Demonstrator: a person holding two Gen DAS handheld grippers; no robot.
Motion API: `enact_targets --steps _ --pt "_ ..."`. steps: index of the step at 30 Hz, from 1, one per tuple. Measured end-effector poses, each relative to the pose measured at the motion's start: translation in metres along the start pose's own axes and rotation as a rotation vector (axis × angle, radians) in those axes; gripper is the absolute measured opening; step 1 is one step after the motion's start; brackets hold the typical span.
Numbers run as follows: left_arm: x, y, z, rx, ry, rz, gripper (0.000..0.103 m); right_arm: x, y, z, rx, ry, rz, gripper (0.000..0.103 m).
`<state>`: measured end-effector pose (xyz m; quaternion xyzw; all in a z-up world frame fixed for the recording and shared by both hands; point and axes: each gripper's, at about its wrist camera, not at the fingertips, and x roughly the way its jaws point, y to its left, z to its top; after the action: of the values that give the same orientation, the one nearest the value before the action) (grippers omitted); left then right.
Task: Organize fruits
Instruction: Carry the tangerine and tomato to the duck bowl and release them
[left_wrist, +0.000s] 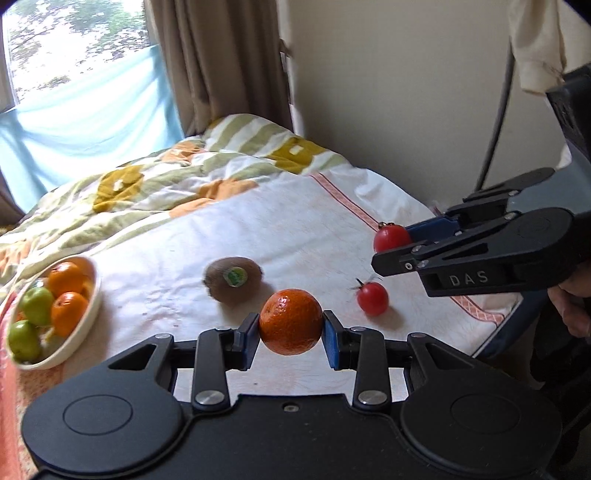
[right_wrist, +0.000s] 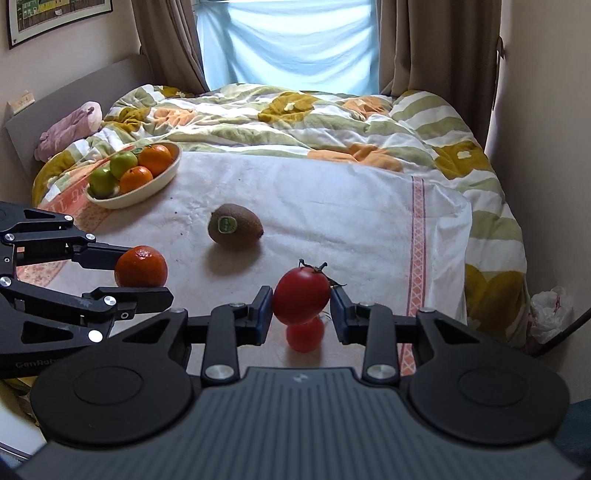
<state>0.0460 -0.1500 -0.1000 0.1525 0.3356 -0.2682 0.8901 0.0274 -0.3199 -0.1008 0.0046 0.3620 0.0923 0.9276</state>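
From the left wrist, the left gripper (left_wrist: 290, 332) is clamped on a round orange mandarin (left_wrist: 290, 322), lifted clear of the white towel (left_wrist: 303, 221); carrying it level toward the cream oval bowl (left_wrist: 86, 314) and staying high over the brown fuzzy kiwi (left_wrist: 232, 282) looks wise. A small red tomato (left_wrist: 373, 298) lies on the cloth. From the right wrist, the right gripper (right_wrist: 301, 314) grasps a second red tomato (right_wrist: 301, 295); a floral quilt (right_wrist: 295, 122) and curtained window (right_wrist: 288, 40) lie beyond.
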Motion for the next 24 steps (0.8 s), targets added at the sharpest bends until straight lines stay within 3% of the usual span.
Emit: enact_targets --steps 13,24 --pt "-0.049 0.103 0.020 -0.142 -0.057 0.169 0.039 0.013 0.090 0.081 -0.100 -0.041 0.113 0.048" --pt "-0.041 0.219 0.020 -0.233 -0.001 0.235 0.039 0.074 0.175 0.144 -0.119 -0.022 0.186 0.048"
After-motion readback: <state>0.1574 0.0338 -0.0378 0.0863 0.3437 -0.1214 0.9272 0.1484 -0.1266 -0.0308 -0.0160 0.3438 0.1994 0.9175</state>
